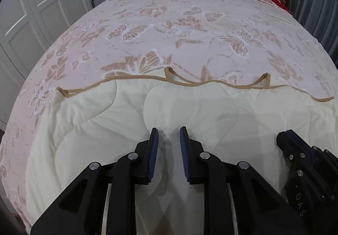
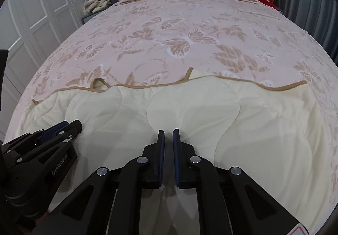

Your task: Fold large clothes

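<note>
While the bed (image 1: 190, 23) fills both views ahead of the tools, the pink butterfly quilt (image 1: 147, 40) has its cream underside turned back, the tan-bound edge (image 1: 211, 82) running crosswise just beyond the tips. Tilted downward side by side, the left hand-held gripper (image 1: 169, 137) shows a narrow gap with cream fabric pinched between its pads; the right hand-held gripper (image 2: 168, 137) is nearly closed on cloth. "GenRobot.AI" reads on the left body.

Left tongs (image 1: 169, 135) pinching cream quilt (image 1: 88, 120) — tan-trimmed edge (image 1: 135, 77) across butterfly bedspread (image 1: 169, 13).
</note>
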The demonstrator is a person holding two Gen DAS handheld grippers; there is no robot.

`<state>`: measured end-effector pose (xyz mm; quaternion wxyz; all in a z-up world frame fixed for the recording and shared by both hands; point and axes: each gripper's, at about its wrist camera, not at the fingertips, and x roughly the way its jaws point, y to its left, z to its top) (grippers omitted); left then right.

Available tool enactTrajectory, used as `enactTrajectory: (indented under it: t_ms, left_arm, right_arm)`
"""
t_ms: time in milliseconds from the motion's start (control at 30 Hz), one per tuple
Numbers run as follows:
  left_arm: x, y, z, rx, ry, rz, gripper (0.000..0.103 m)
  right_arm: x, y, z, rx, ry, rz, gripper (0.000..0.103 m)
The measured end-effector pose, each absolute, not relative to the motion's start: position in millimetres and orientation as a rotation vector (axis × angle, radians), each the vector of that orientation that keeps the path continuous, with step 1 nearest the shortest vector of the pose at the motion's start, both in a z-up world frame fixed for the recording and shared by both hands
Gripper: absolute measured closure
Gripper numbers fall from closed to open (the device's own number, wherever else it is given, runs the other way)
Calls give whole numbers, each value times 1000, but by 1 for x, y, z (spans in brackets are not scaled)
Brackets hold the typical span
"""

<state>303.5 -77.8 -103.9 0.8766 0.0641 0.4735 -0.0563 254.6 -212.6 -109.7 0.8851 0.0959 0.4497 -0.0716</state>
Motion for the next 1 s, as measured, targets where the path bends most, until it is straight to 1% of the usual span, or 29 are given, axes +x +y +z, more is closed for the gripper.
enactTrajectory:
  t_ms: [200,533,667,733,767,800,833,900,1000]
  left_arm:
    - [305,-83,-117,159,968,-112,83]
    - [302,-88,-131,186,923,-105,84]
    - [302,-87,-131,188,918,-101,84]
    - [298,-75,-119,109,917,-124,82]
    - [293,-65,-110,48,917,-131,80]
    - [284,-47,-98,-40,913,-136,76]
    - [276,-34,-90,-92,903,-133,64]
    - [247,8,-70,-177,855,-87,50]
    - [213,67,-64,-223,851,13,47]
  right_arm:
    - [260,-207,-128,168,942,-159,98]
    - [261,-205,-138,160,922,-161,99]
    - [262,-205,-137,160,926,-159,99]
    - [262,-203,-128,143,939,-168,99]
    - [258,-201,-117,151,927,-163,94]
    - [253,-200,-107,176,908,-145,93]
    - [247,-196,-95,204,884,-128,93]
    - [241,-187,-83,217,869,-103,93]
    - [236,-163,-80,204,889,-74,93]
